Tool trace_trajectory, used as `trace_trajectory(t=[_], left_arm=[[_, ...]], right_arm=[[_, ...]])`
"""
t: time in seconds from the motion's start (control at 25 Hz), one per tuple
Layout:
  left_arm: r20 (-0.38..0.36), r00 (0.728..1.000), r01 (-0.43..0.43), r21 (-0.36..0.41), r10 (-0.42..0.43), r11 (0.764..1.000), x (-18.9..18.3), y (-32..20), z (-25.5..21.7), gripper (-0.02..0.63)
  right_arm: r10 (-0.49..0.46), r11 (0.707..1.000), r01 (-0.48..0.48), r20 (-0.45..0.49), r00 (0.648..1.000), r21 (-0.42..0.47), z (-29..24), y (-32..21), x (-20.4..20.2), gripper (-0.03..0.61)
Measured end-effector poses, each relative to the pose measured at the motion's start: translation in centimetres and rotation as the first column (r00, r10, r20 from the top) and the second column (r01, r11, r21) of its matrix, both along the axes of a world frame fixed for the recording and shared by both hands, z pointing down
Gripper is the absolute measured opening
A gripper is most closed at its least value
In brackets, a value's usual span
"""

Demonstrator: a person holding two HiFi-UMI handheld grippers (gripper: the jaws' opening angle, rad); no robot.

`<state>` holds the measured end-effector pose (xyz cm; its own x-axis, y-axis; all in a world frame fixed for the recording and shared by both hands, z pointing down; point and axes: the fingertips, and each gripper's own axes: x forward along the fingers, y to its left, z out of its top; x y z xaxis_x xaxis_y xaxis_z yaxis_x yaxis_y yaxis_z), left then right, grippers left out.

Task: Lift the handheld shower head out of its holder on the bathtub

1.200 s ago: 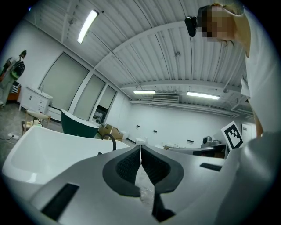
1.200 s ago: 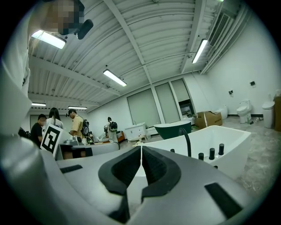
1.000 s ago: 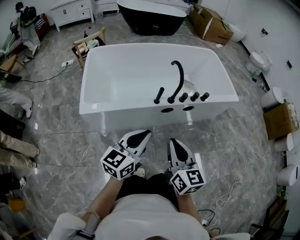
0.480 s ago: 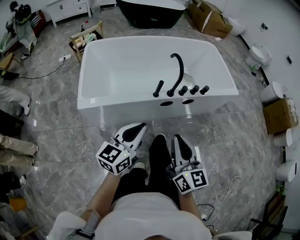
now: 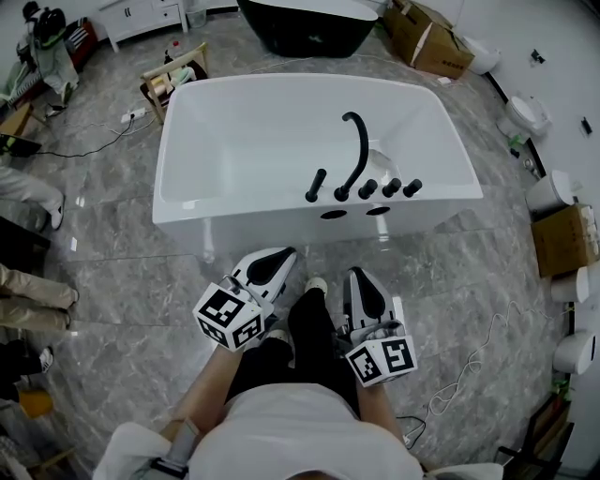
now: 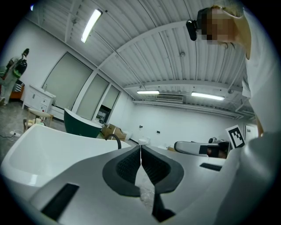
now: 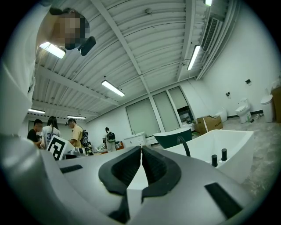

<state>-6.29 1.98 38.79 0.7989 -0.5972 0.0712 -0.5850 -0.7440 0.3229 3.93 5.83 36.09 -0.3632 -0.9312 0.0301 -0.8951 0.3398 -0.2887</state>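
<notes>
Handheld shower head (image 5: 316, 185), upright on the bathtub's (image 5: 234, 208) near rim, looked rigid and slick, best gripped mid-shaft; left gripper (image 5: 279, 258) and right gripper (image 5: 359, 279) jaws were pressed together, empty.

We stand facing the long side of the white rounded-rectangular bathtub (image 5: 246, 227). On its near rim, right of centre, rises the black arched metal spout (image 5: 357, 150). The black rod-shaped handheld shower head (image 5: 316, 186) stands just left of the spout, and three black round knobs (image 5: 391, 187) line up to its right. Between us and the tub, the left gripper (image 5: 287, 253) and right gripper (image 5: 355, 275) sit side by side, short of the tub wall. Behind the tub lies a dark oval bathtub (image 5: 305, 28), with brown cardboard boxes (image 5: 427, 47) to its right. A small wooden stand (image 5: 176, 82) sits off the tub's far left corner. White ceramic toilets (image 5: 520, 117) line the right wall.
</notes>
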Motion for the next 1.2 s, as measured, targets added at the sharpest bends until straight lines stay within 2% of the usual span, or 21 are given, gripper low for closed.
trace_trajectory(t=[0.68, 1.0, 1.2], left_arm=[[-0.006, 1.0, -0.007, -0.018, 0.007, 1.0, 7.7, -10.1, 0.5, 0.011], [0.008, 0.998, 0.059, -0.031, -0.059, 0.998, 9.5, -15.0, 0.8, 0.011], [0.018, 0.993, 0.117, -0.035, -0.116, 0.993, 10.1, -18.2, 1.2, 0.011]], right_arm=[[-0.091, 0.996, 0.091, 0.012, 0.996, -0.025, 0.8, -12.5, 5.1, 0.02], [-0.165, 0.985, 0.166, 0.021, 0.986, -0.052, 1.7, -18.0, 6.7, 0.02], [-0.203, 0.978, 0.204, 0.028, 0.979, -0.039, 1.6, -21.8, 7.5, 0.02]])
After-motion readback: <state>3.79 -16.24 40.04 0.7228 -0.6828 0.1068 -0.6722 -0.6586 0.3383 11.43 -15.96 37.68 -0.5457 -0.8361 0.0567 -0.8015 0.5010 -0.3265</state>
